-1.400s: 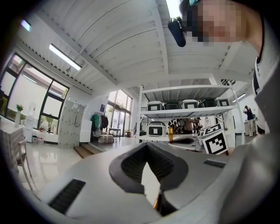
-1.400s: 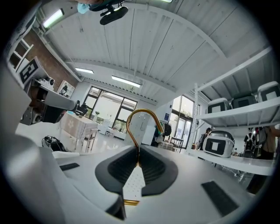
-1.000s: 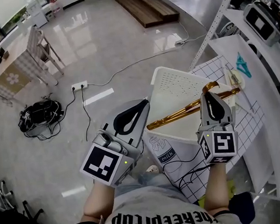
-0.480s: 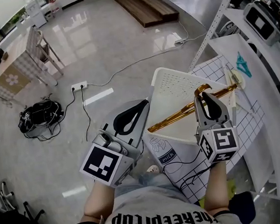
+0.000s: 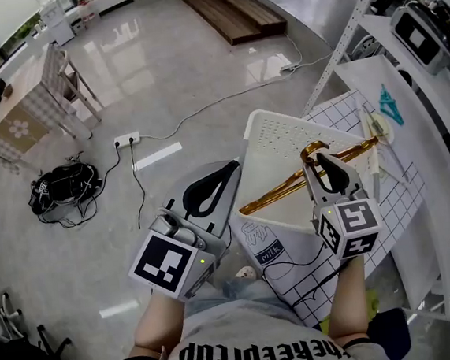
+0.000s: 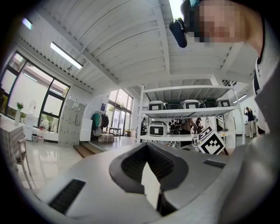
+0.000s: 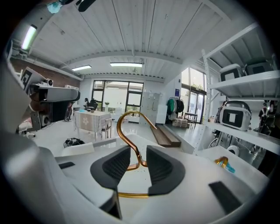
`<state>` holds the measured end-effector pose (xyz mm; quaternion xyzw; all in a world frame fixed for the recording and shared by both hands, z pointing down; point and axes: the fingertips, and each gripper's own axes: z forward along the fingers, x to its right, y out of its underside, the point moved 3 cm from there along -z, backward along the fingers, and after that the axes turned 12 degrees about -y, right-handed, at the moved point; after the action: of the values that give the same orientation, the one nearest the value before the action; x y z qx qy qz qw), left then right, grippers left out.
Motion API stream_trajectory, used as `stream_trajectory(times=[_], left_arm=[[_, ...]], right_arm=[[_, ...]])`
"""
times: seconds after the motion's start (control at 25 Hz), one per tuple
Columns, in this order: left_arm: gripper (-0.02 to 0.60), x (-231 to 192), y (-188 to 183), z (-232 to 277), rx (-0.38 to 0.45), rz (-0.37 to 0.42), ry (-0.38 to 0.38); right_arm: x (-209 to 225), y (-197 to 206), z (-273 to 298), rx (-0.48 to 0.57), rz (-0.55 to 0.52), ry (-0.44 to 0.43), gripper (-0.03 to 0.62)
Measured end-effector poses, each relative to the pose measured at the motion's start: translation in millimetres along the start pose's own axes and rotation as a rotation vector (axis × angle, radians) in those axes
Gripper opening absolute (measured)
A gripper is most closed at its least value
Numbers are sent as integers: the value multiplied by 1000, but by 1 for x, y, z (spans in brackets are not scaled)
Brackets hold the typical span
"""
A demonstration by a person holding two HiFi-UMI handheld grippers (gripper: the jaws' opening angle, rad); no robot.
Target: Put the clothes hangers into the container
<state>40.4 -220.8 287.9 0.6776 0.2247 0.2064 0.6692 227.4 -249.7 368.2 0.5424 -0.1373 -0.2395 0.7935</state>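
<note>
Looking down in the head view, the right gripper has drawn back a little toward the person compared with a second ago, and its jaws are opening. The gold hanger that it was clamping near the hook now lies lower, slanted across the inside of the white container. I judge this hanger to be delivered; only the release has to finish. The left gripper hovers just beside the container's near edge and has not moved. On the shelf behind, a teal hanger and a pale hanger still wait, so the task is not complete. The slanted shelf post stands near the way to them.

The left gripper view shows its jaws together with nothing between them, pointing at the far racks.

The right gripper view shows the pads apart, with the hanger's hook standing between them and touching neither. The hook could catch on a jaw if the gripper pulls away sideways.
</note>
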Motion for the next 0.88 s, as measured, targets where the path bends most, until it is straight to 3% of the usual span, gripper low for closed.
stream_trajectory(times=[0.48, 0.64, 0.88], left_arm=[[14, 0, -1, -1, 6, 2, -1], [14, 0, -2, -2, 7, 4, 1], [14, 2, 0, -4, -14, -7, 5]], right_arm=[[-10, 7, 4, -91, -25, -63, 140], [-16, 18, 4, -195, -59, -98, 140], [-24, 38, 4, -320, -27, -153, 141]])
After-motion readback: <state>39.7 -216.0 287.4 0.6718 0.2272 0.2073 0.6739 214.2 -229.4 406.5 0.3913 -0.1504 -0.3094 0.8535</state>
